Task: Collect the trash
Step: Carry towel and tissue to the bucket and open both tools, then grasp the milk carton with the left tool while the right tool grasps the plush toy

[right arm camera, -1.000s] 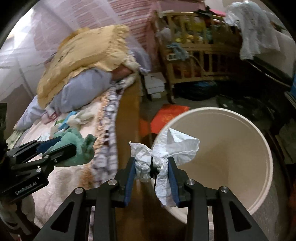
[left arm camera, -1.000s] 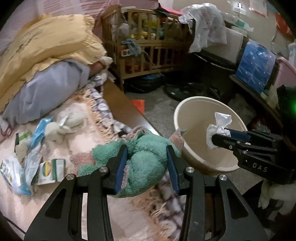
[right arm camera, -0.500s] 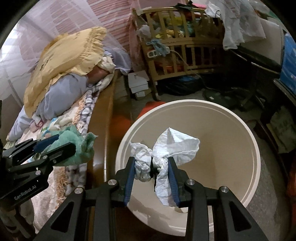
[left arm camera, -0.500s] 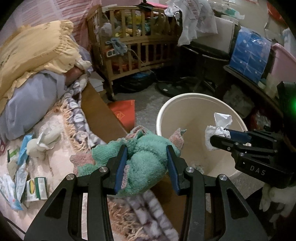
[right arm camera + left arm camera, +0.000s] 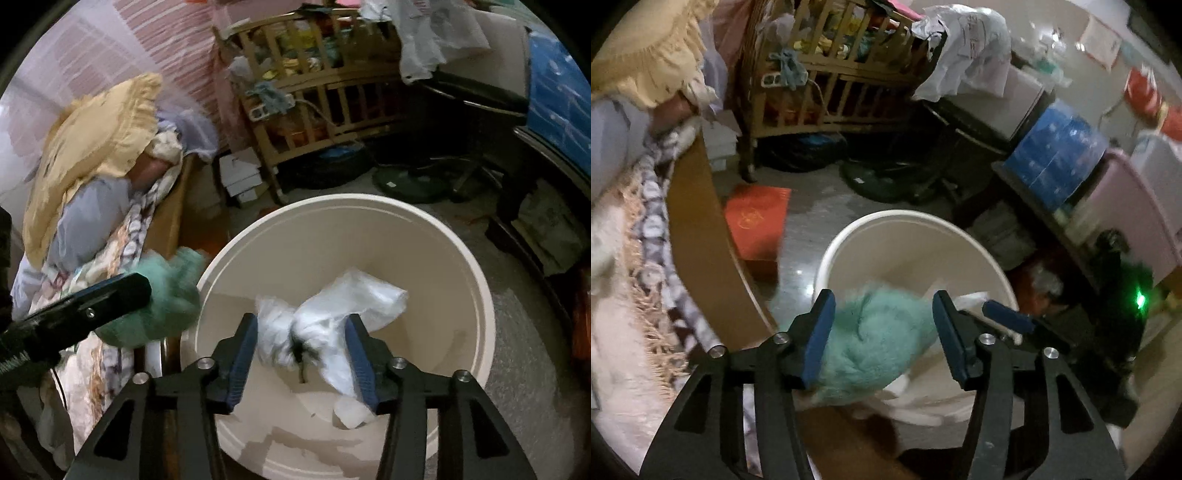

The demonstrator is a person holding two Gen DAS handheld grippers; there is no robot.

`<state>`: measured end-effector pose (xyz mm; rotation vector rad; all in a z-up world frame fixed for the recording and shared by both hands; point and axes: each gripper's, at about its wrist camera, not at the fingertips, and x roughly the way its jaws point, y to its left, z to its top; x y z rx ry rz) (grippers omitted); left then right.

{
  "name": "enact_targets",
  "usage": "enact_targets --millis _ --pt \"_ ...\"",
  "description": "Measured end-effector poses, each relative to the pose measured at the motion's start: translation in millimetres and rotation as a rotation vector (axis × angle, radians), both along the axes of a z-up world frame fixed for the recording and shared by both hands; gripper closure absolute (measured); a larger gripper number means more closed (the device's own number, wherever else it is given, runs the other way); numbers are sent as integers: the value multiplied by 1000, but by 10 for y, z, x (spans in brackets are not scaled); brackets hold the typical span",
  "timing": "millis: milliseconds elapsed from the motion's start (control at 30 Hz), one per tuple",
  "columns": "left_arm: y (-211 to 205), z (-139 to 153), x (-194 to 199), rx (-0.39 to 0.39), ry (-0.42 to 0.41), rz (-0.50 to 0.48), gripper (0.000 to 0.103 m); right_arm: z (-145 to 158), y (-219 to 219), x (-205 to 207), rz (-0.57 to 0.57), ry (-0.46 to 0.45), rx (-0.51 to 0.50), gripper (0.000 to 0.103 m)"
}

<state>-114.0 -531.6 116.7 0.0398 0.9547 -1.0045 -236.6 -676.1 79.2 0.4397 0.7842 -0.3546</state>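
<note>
A cream bucket (image 5: 905, 216) stands on the floor beside the bed. My left gripper (image 5: 882, 332) hangs over its near rim, jaws opening. A fluffy green cloth (image 5: 871, 343) is blurred between them; it leans on the left pad and is clear of the right one. My right gripper (image 5: 301, 354) is above the bucket (image 5: 332, 201), jaws opening too. A crumpled white tissue (image 5: 332, 314) is blurred in the widened gap and slipping loose. The right wrist view also shows the green cloth (image 5: 173, 291) at the bucket's left rim. Some white trash lies at the bottom.
The bed's wooden side board (image 5: 698, 229) runs along the left, with a fringed blanket and a yellow pillow (image 5: 92, 147). A red box (image 5: 757, 221) lies on the floor. A wooden crib (image 5: 831, 74), a fan base (image 5: 406, 184) and stacked boxes crowd the back and right.
Both grippers have moved from the bed side to over the bucket. Their jaws have spread apart, and the green cloth and the white tissue have come loose between them.
</note>
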Motion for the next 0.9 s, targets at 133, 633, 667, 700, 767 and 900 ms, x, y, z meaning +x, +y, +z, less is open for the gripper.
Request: enact_targets --millis 133,633,667,700,767,900 --pt "42 37 -1 -12 12 7 39 23 -14 -18 -5 -17 6 32" --pt "1006 26 -35 141 -145 189 39 111 584 260 145 -19 -15 32" --pt "1091 30 -31 148 -151 202 39 121 633 282 155 -20 -17 32" --pt "1178 34 -28 156 -159 218 39 136 705 315 170 -22 -18 32" --pt "1365 38 -36 175 -175 249 39 166 854 381 203 -29 -13 32" --pt "1787 32 -19 211 -195 310 39 206 1177 521 285 -39 9 32"
